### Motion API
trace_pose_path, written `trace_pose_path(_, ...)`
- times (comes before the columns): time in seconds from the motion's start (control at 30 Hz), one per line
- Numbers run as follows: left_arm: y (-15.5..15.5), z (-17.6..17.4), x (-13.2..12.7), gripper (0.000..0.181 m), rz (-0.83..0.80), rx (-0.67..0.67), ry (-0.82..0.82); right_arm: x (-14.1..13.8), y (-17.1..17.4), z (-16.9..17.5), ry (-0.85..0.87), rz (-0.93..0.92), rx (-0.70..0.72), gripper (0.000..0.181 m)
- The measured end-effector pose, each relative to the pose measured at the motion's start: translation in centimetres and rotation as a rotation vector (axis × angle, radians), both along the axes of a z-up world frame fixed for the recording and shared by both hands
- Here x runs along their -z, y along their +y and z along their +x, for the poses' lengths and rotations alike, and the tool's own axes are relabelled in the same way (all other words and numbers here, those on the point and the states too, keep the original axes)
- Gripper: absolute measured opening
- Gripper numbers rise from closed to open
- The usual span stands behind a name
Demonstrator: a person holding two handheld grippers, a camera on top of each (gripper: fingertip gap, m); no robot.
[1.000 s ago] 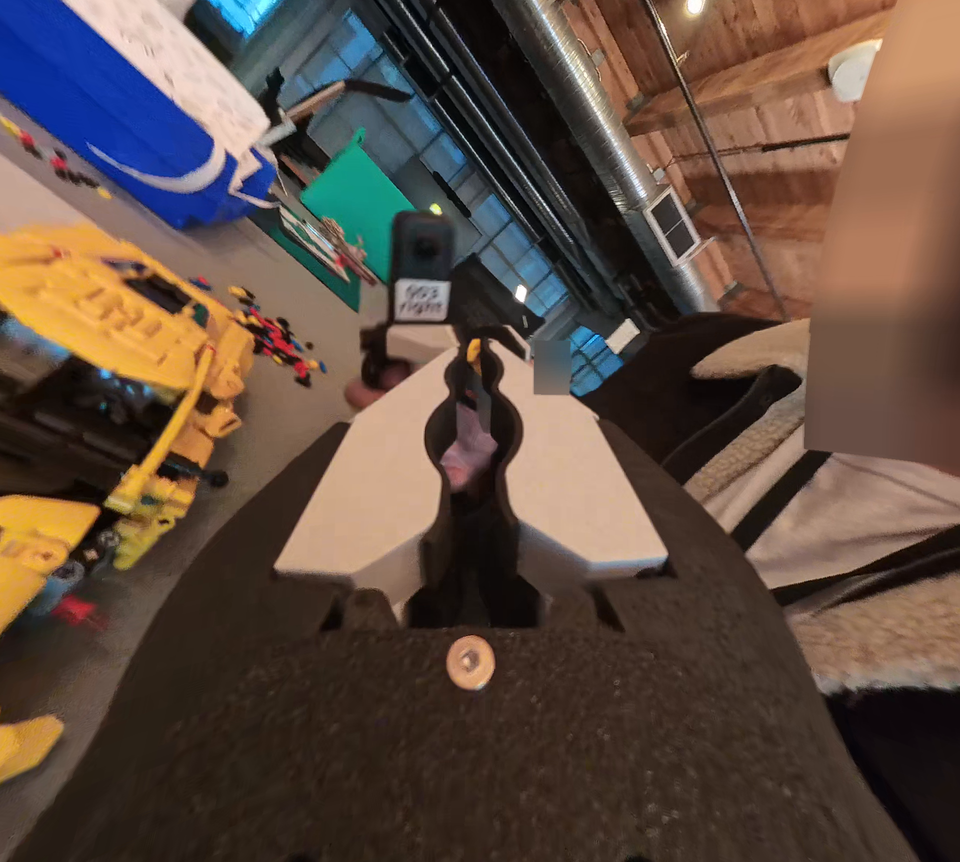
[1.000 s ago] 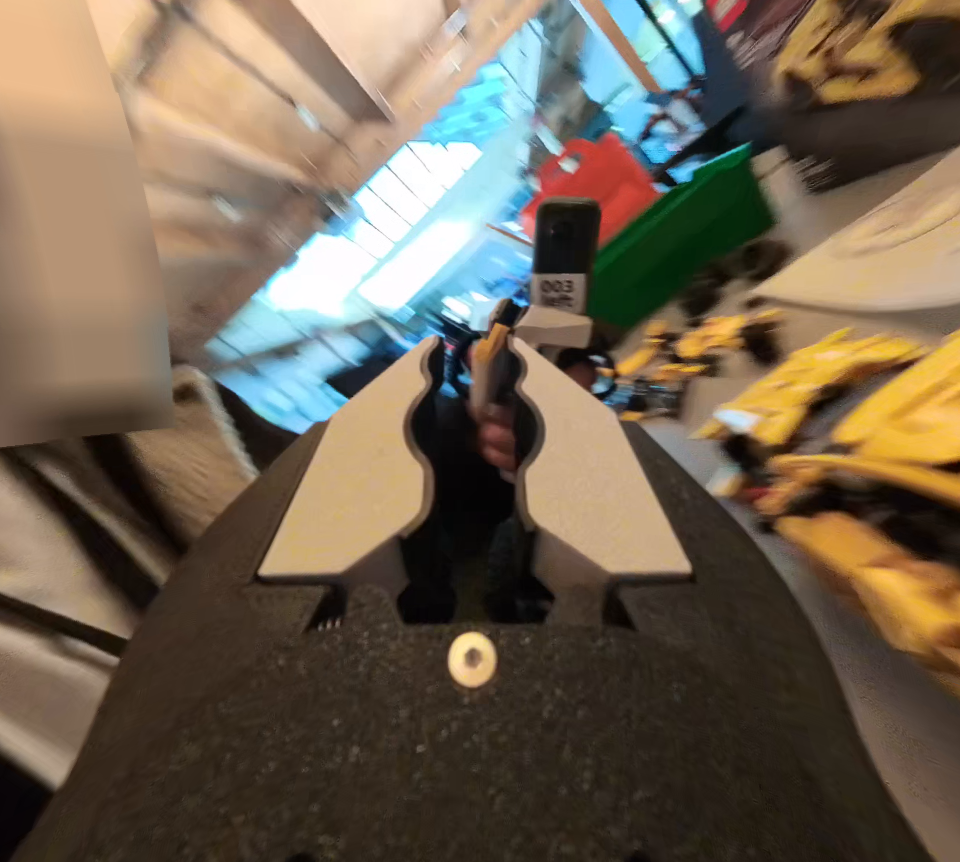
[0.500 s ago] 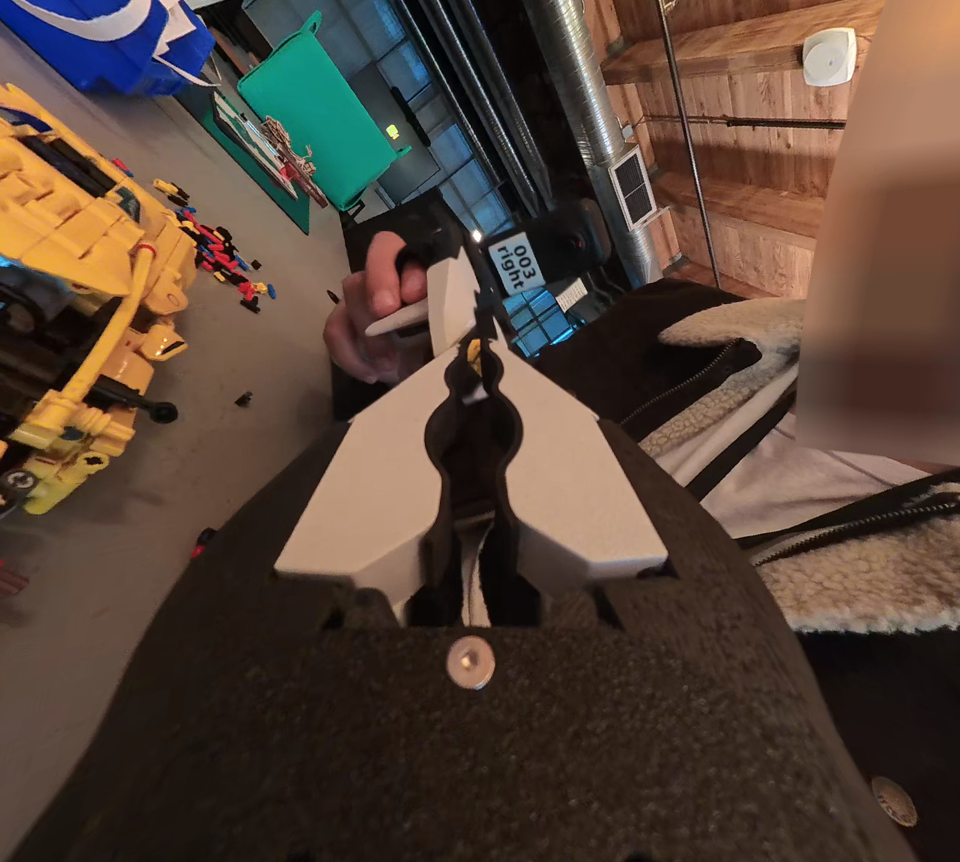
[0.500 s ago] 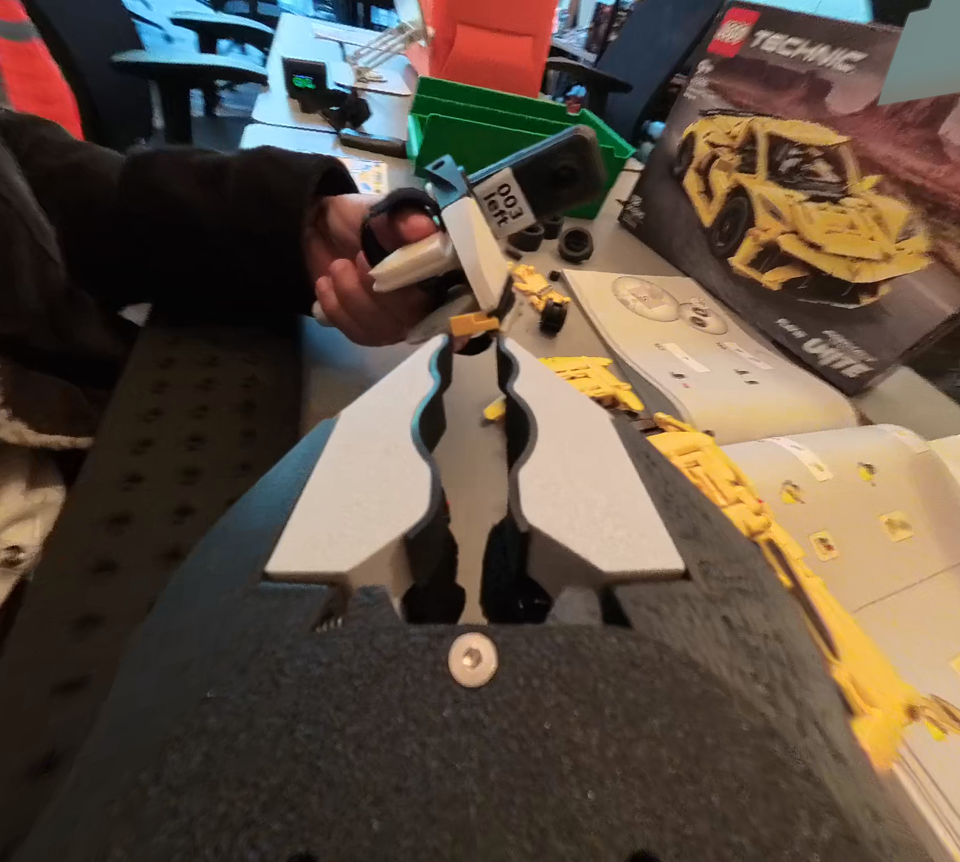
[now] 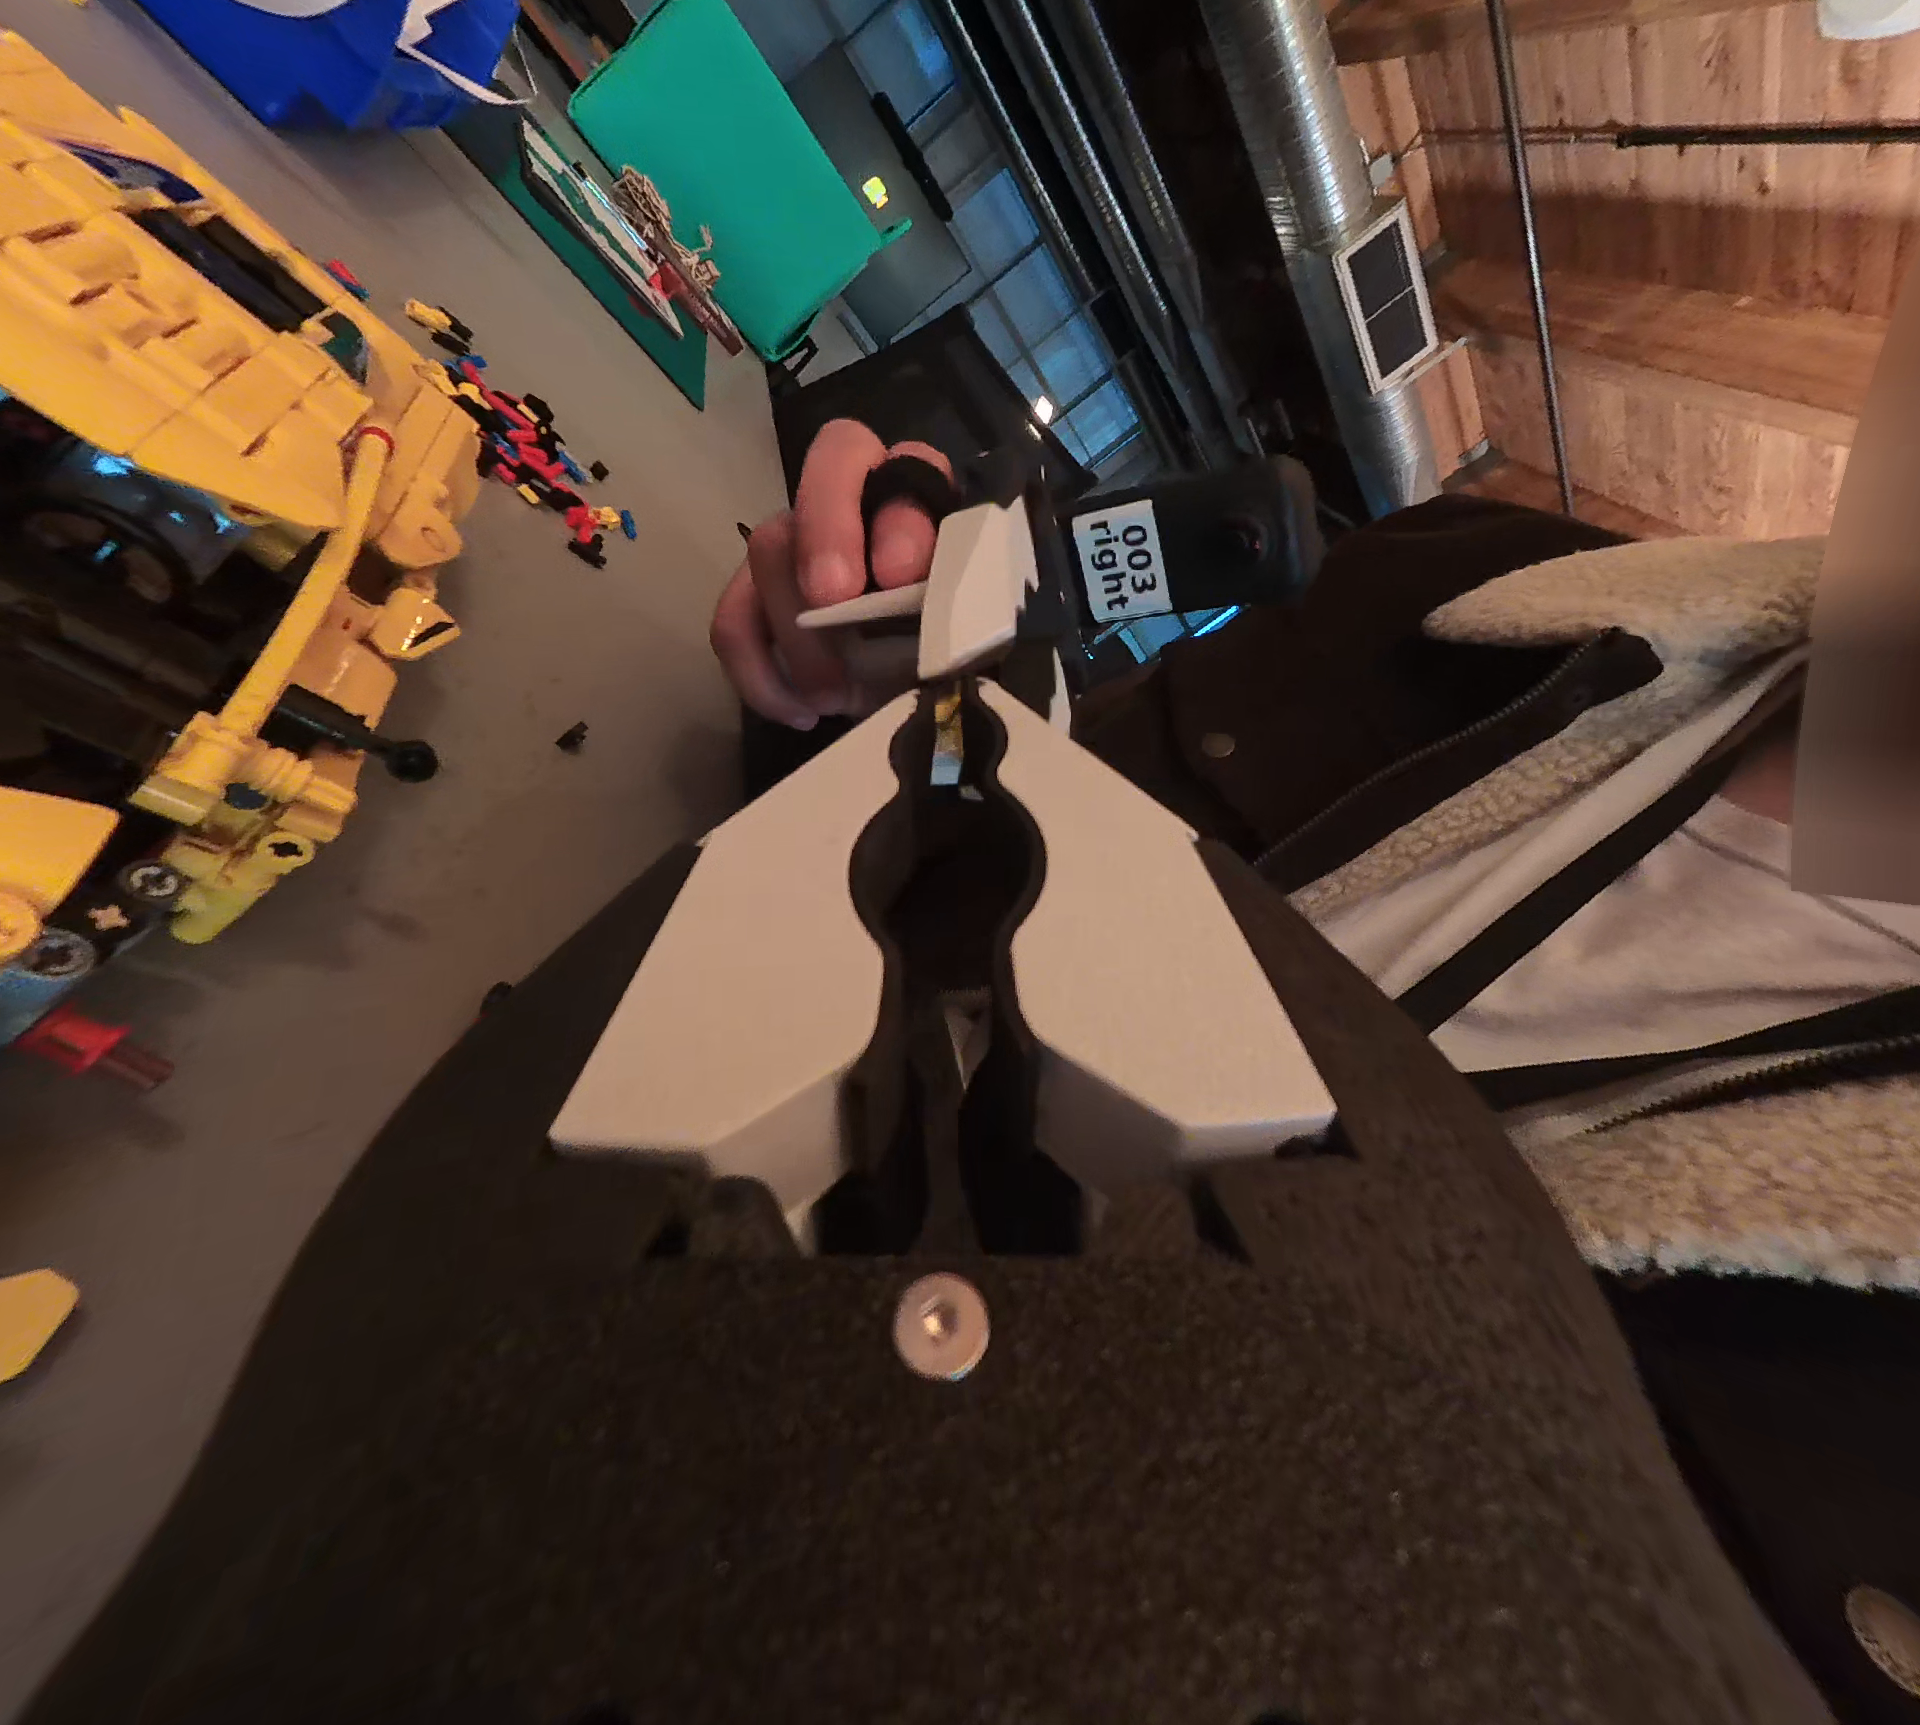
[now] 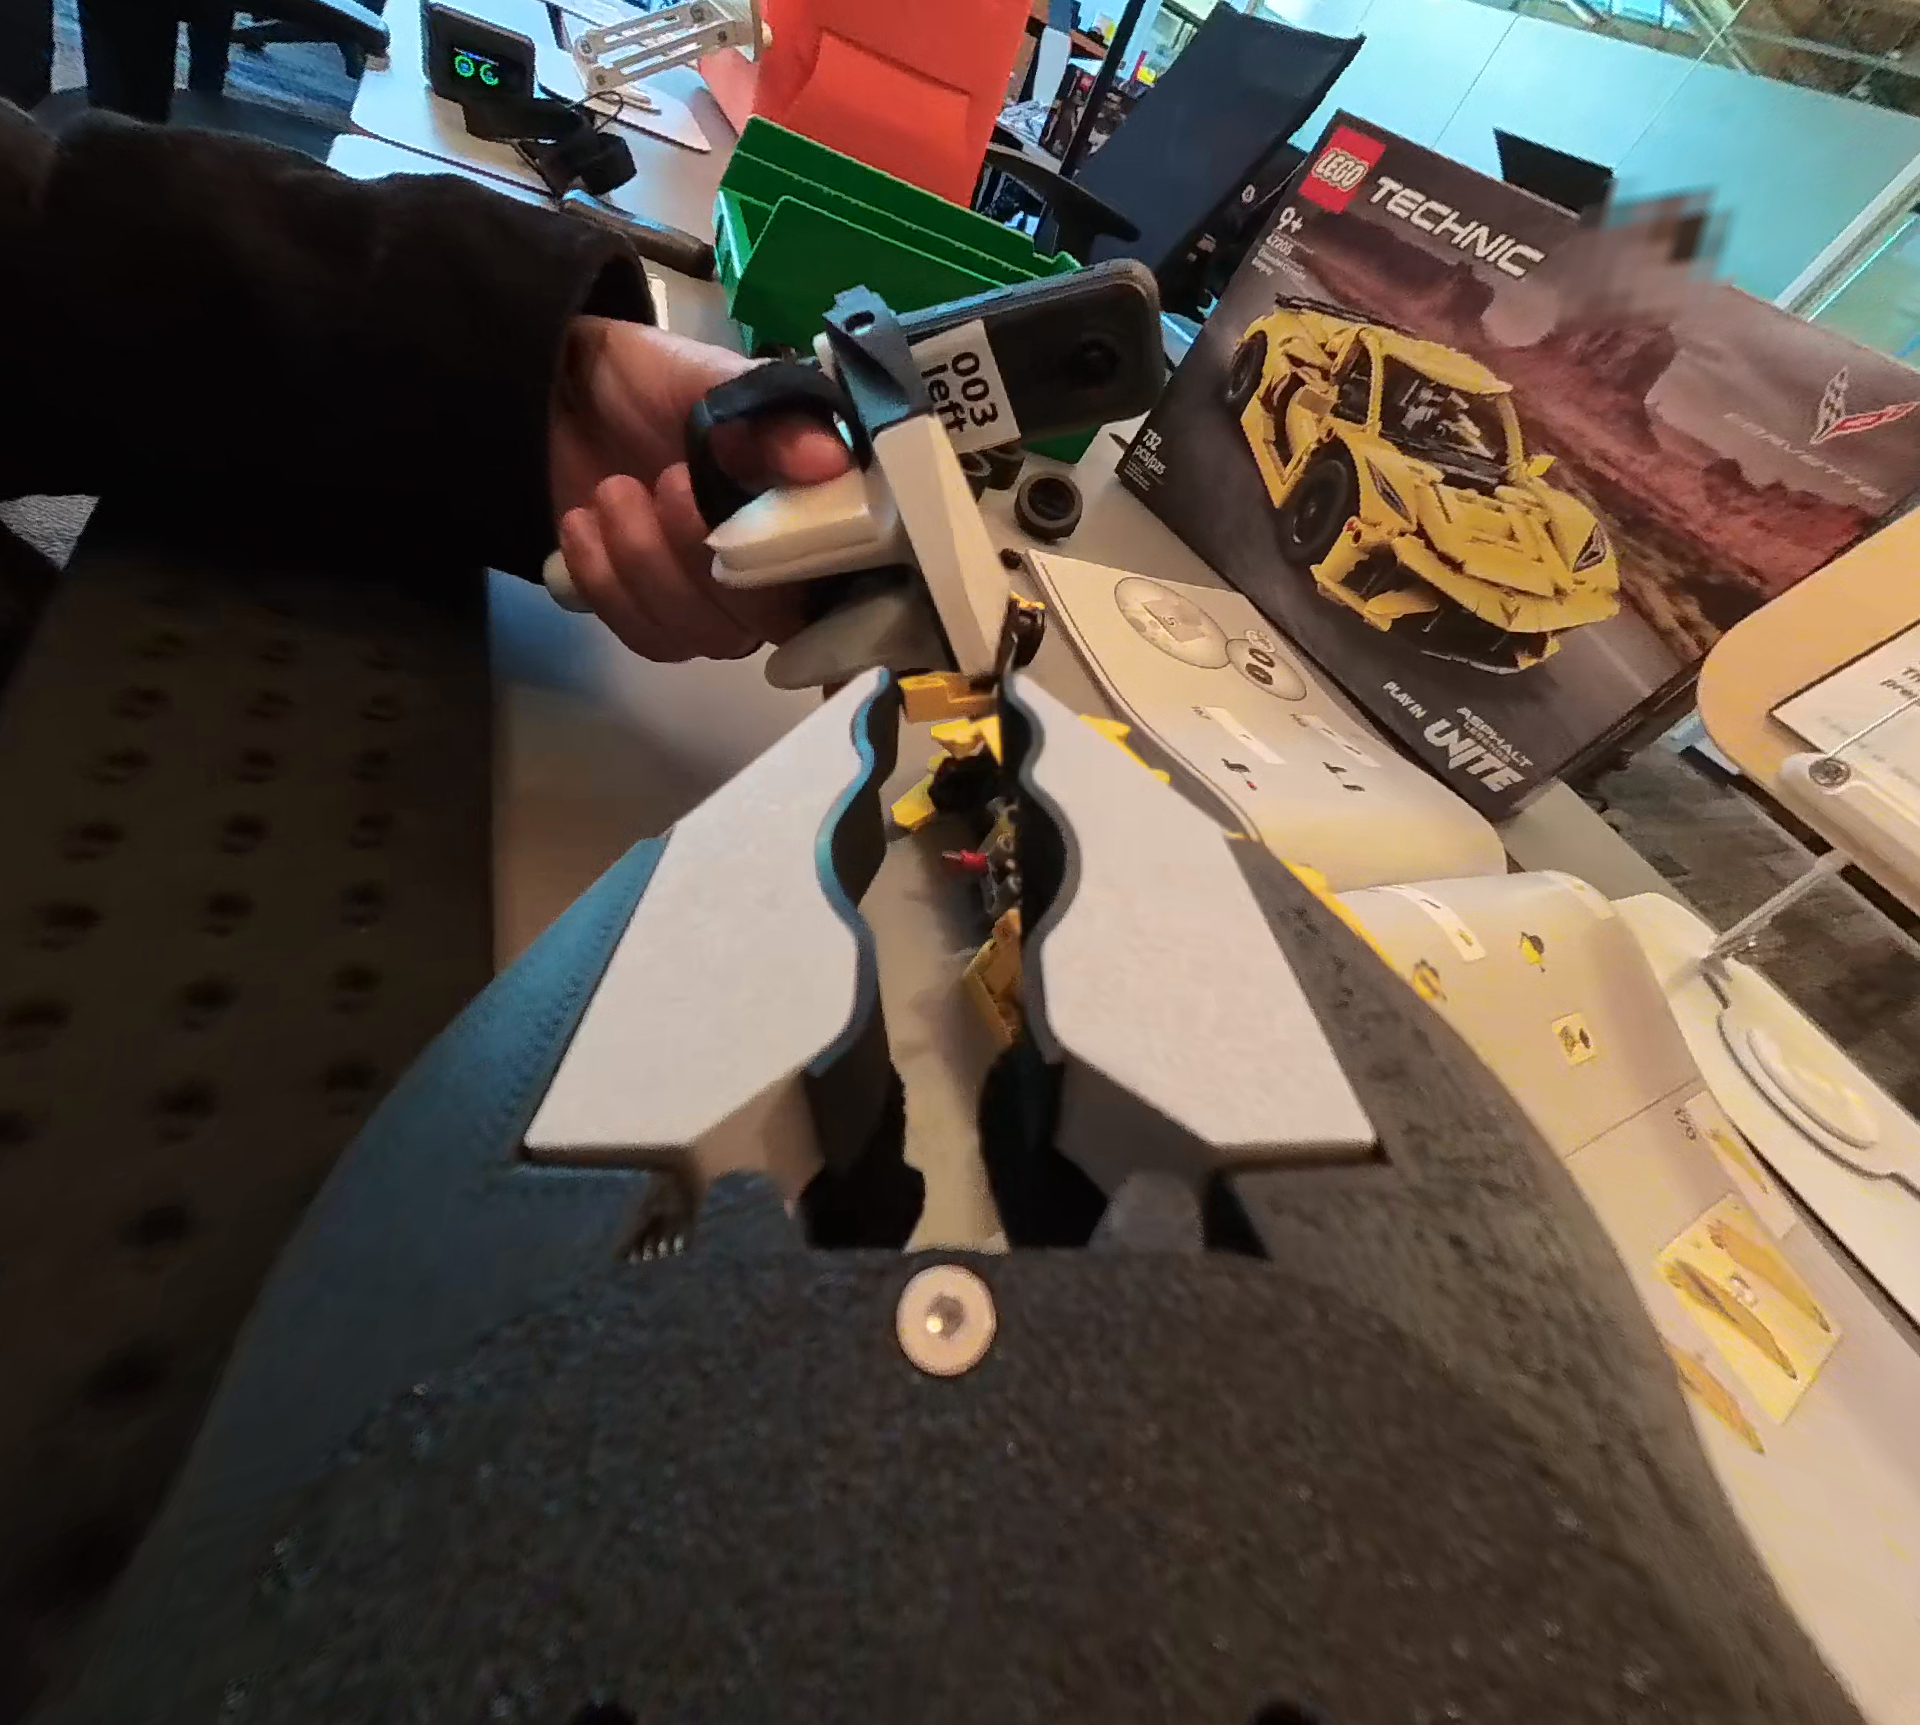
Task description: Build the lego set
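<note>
Both grippers meet tip to tip above the counter [image 5: 582,657]. The left gripper [image 5: 948,725] has its jaws clenched on a small yellow piece [image 6: 935,696], and the right gripper [image 6: 940,688] pinches it too. Only the left view shows the half-built yellow car [image 5: 208,387]; only the right shows the box [image 6: 1507,470] and manual [image 6: 1226,719]. Barely moved since half a second back.

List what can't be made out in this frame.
- Yellow piece: shape hidden between claw tips, both views.
- Right claw: whether it grips the piece, right wrist view unclear.
- Yellow car: cut off by left wrist view's left edge.
- Booklet: right wrist view, partly behind right claw.
</note>
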State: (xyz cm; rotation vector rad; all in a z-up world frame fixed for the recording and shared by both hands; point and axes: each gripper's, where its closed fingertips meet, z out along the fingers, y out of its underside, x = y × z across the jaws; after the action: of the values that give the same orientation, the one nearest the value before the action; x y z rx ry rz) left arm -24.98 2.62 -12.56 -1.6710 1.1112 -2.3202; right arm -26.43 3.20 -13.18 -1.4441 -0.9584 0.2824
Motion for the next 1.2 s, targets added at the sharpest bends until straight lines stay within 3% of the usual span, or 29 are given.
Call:
trace_pose_path(0.2,0.2,0.1,-0.6,0.005,-0.012,-0.019,-0.034,-0.6,0.1,0.2,0.025,0.029,0.021,0.015)
trace_pose_path(0.27,0.2,0.1,-0.5,0.029,-0.015,-0.031,-0.032,-1.5,0.2,0.5,0.087,0.037,0.025,0.015)
trace_pose_path(0.3,0.0,0.1,-0.5,0.029,-0.025,-0.022,-0.030,-1.8,0.1,0.6,0.117,0.035,0.017,0.015)
trace_pose_path(0.4,-0.5,0.0,-1.1,0.029,-0.065,0.012,-0.066,-2.1,0.0,0.5,0.149,0.024,-0.002,0.015)
trace_pose_path(0.6,-1.5,0.0,-1.7,0.010,-0.104,0.066,-0.095,-1.7,0.1,0.3,0.113,0.057,0.004,0.015)
trace_pose_path(1.0,-0.7,0.1,-1.6,0.005,-0.164,0.043,-0.092,-1.6,0.1,0.3,0.124,0.054,-0.004,0.015)
trace_pose_path(1.2,-0.7,0.2,-1.4,0.005,-0.119,0.021,-0.081,-1.4,0.2,0.5,0.125,0.040,0.004,0.016)
